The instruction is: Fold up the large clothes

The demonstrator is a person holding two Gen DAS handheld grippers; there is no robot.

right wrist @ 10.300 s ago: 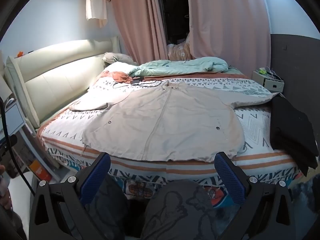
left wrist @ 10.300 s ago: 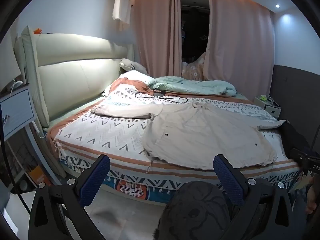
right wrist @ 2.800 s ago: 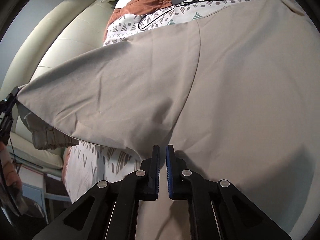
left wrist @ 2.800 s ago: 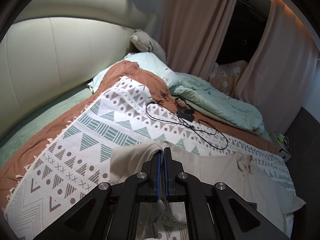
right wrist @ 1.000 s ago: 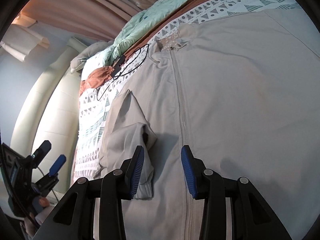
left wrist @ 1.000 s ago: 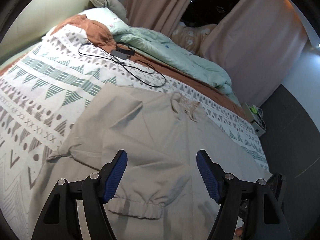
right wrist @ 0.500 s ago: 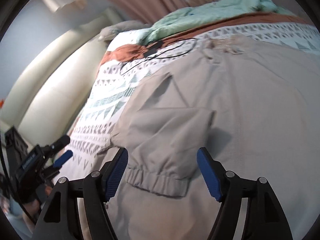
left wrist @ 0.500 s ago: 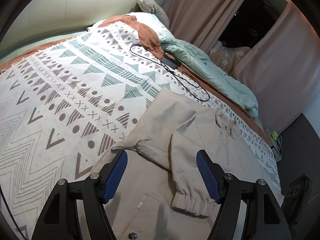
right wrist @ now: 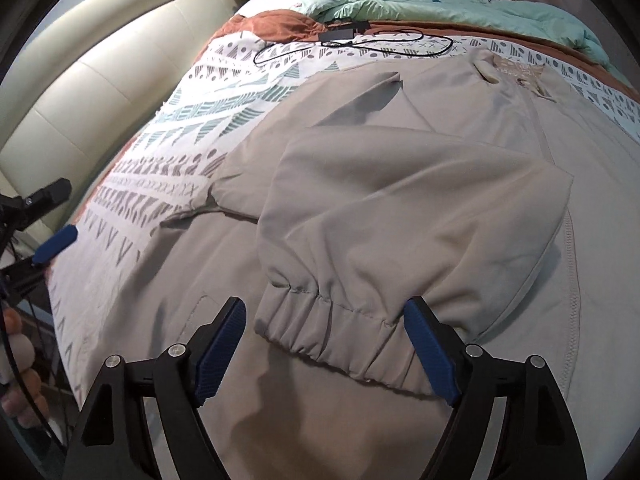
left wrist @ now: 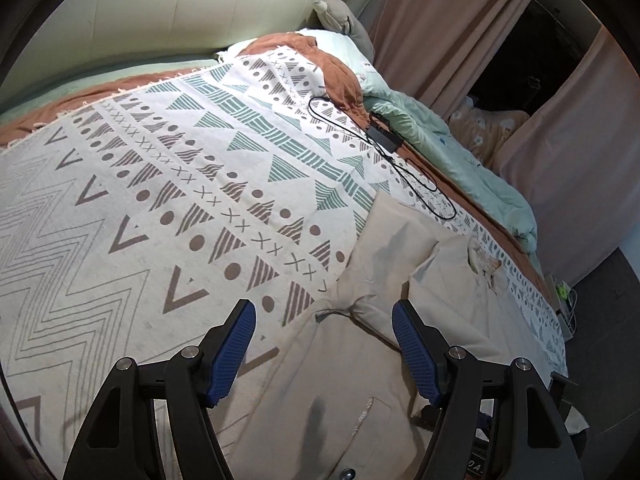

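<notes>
Already one sleeve (right wrist: 400, 216) lies folded over the chest of the beige jacket (right wrist: 500, 380), spread flat on the bed (left wrist: 120, 208). Both the left claw (left wrist: 322, 346) and right claw (right wrist: 326, 350) hang released, holding nothing. Next comes gripping the far-right sleeve, I judge.

Bare patterned bedspread (left wrist: 168, 184) left of jacket (right wrist: 400, 208) — black cable (left wrist: 400, 168) beyond.

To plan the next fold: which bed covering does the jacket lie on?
The white blanket with triangle and zigzag patterns, not the crumpled mint-green quilt beyond the jacket.
</notes>
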